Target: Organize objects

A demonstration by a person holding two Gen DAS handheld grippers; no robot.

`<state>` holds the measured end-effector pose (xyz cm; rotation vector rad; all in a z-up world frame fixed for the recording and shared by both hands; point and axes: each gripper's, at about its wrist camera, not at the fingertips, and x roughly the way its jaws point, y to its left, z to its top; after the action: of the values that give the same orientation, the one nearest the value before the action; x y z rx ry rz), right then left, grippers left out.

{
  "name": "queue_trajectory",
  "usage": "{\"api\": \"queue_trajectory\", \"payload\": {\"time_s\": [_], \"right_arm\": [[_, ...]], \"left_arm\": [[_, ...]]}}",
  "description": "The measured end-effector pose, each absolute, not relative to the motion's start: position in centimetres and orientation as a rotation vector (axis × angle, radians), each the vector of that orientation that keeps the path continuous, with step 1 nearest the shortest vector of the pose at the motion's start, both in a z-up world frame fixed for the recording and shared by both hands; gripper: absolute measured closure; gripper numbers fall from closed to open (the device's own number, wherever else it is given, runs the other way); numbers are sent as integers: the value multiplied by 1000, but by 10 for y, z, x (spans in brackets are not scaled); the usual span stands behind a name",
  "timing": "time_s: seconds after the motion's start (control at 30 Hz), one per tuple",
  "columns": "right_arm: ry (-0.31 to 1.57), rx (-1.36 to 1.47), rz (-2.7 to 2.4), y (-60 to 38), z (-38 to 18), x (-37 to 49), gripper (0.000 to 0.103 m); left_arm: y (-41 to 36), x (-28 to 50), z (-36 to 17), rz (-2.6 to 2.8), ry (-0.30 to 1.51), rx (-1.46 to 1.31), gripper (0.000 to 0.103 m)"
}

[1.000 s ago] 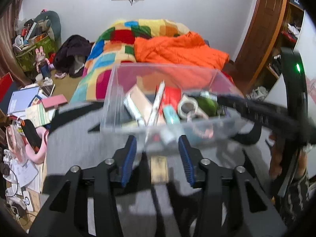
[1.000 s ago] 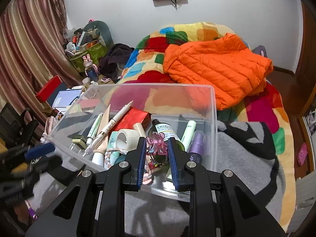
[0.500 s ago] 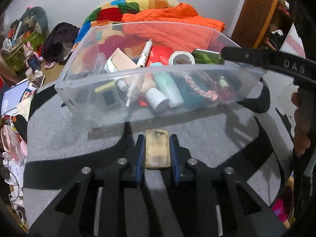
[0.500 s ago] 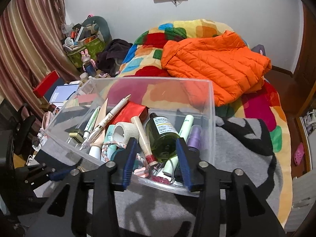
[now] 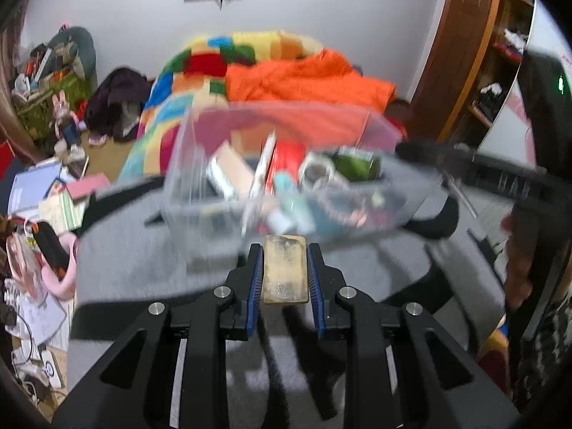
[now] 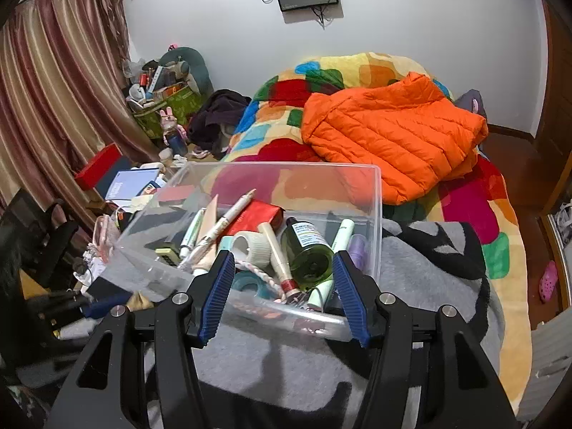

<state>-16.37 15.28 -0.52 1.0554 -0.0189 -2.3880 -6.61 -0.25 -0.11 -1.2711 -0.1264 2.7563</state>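
Tan block (image 5: pixel 285 268) now lifted in left tool (image 5: pixel 285 271) — right tool (image 6: pixel 284 293) spread wider.

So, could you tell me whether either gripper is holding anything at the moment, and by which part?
The left gripper holds a flat tan block, jaws pressed on its two long side edges. The right gripper is open and holds nothing.

The green bottle (image 6: pixel 310 250) bears a label, its print illegible

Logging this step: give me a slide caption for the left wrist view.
Left gripper shut on a tan rectangular block, just short of the clear plastic bin of toiletries.
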Motion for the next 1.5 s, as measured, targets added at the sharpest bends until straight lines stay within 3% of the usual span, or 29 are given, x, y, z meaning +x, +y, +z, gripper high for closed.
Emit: {"api": "queue_trajectory", "payload": {"time_s": [0.2, 0.43, 0.57, 0.83, 1.07, 1.23, 1.37, 1.5], "right_arm": [[5, 1010, -2398, 153, 4, -148, 49], [32, 995, -2401, 152, 4, -134, 49], [36, 997, -2401, 153, 4, -132, 49], [24, 973, -2407, 155, 10, -127, 49], [21, 953, -2417, 157, 17, -121, 46], [7, 919, -2448, 161, 19, -113, 24], [20, 908, -2461, 162, 20, -109, 22], [47, 897, -2483, 163, 21, -101, 21]], "left_arm": [[-3, -96, 24, 2794, -134, -1202, 79], [-8, -140, 8, 2758, -194, -1310, 79], [-8, -137, 6, 2733, -238, -1297, 79], [1, -111, 24, 2783, -154, -1206, 77], [-4, -88, 34, 2830, -185, -1120, 53], [-3, -70, 39, 2881, -149, -1054, 36], [-1, -62, 39, 2897, -144, -1035, 22], [0, -56, 34, 2919, -147, -1026, 15]]}}
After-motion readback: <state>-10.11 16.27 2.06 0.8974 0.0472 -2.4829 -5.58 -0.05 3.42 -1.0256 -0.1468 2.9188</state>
